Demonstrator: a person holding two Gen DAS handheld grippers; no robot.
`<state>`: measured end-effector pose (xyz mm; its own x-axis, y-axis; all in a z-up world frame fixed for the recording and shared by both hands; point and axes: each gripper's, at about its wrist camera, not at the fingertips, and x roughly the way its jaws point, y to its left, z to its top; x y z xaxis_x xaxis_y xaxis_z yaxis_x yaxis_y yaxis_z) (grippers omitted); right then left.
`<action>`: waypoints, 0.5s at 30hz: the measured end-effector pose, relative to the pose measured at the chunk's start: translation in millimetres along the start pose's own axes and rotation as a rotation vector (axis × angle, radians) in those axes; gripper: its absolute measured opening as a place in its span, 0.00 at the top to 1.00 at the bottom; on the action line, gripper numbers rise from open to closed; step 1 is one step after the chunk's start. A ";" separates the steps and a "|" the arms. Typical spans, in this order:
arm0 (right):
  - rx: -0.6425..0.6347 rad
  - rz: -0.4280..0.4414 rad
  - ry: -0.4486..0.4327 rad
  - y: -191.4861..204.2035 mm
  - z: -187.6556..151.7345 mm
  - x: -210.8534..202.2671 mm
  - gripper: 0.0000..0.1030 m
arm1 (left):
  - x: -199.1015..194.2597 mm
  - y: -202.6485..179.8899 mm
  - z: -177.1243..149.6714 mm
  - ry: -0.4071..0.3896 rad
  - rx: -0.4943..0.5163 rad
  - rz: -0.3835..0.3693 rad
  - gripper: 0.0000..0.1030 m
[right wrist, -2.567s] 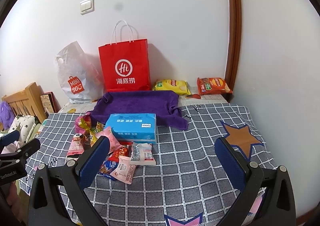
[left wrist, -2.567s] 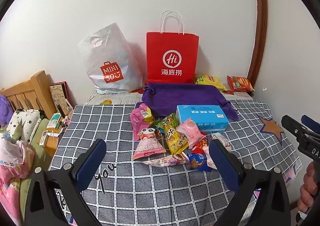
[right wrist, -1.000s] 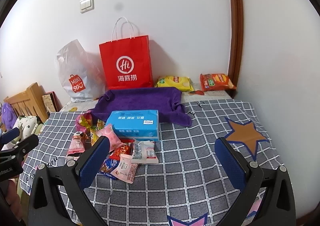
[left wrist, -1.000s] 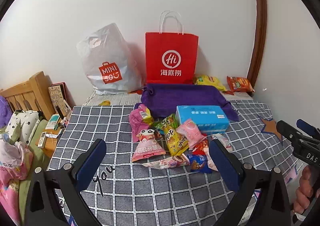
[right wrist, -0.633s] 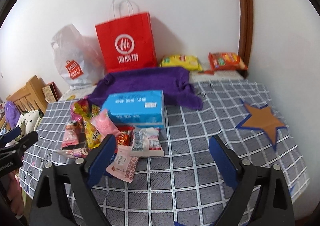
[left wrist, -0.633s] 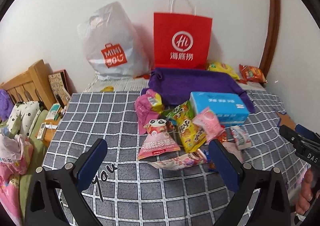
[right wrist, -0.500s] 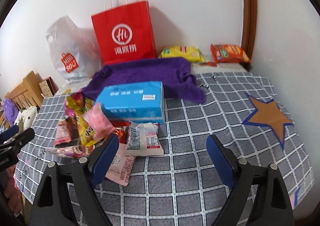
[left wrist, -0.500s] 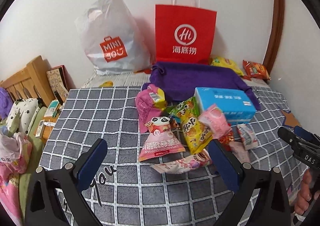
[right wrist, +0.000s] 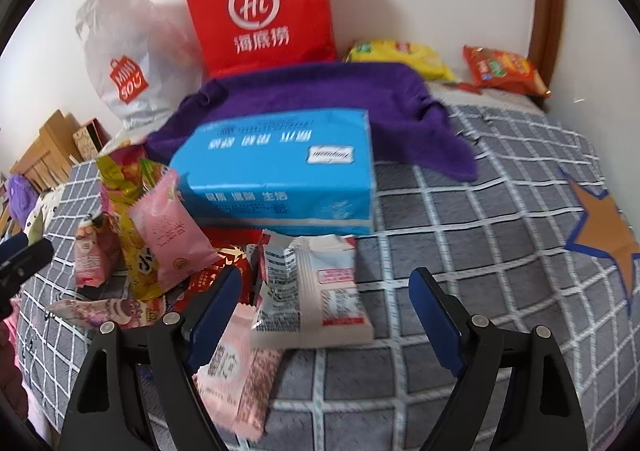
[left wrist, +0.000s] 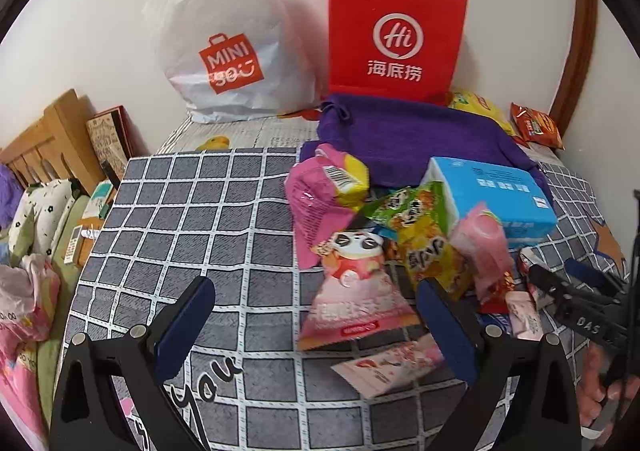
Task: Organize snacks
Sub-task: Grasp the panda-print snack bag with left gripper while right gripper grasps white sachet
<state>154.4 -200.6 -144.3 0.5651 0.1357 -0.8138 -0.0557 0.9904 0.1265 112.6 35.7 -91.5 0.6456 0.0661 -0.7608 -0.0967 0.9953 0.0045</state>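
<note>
A heap of snack packets lies on the grey checked cloth (left wrist: pixel 192 219) in front of a blue box (left wrist: pixel 496 191). My left gripper (left wrist: pixel 316 315) is open, low over the cloth, with the pink panda packet (left wrist: pixel 354 299) just ahead between its fingers. My right gripper (right wrist: pixel 324 303) is open around a white and pink packet stack (right wrist: pixel 316 291) that lies below the blue box (right wrist: pixel 280 175). A flat pink packet (right wrist: pixel 236 371) lies beside its left finger. The right gripper also shows at the right edge of the left wrist view (left wrist: pixel 576 299).
A red paper bag (left wrist: pixel 396 35) and a white Miniso bag (left wrist: pixel 228 51) stand against the back wall, behind a purple towel (left wrist: pixel 416 135). Yellow (right wrist: pixel 400 51) and orange (right wrist: pixel 500 67) chip bags lie at the back right. A wooden bed frame (left wrist: pixel 52 139) is at the left.
Both grippers have moved forward and down toward the snack heap. The right gripper now straddles the white and pink packet stack. Both stay open.
</note>
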 end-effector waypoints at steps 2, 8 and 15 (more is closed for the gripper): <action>-0.008 -0.001 0.021 2.5 0.3 10.2 0.20 | 5.5 6.9 0.6 0.015 -0.012 -0.003 0.02; -0.074 -0.076 0.051 9.0 -6.6 26.6 0.43 | 20.3 17.9 1.2 0.050 -0.015 0.008 0.02; -0.048 -0.072 0.054 -7.9 -5.0 22.4 0.45 | 32.2 1.7 8.4 0.062 0.026 -0.037 0.02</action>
<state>163.4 -205.3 -166.3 0.5241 0.0646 -0.8492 -0.0566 0.9976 0.0409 139.6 40.1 -110.6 0.5999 0.0260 -0.7996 -0.0538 0.9985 -0.0079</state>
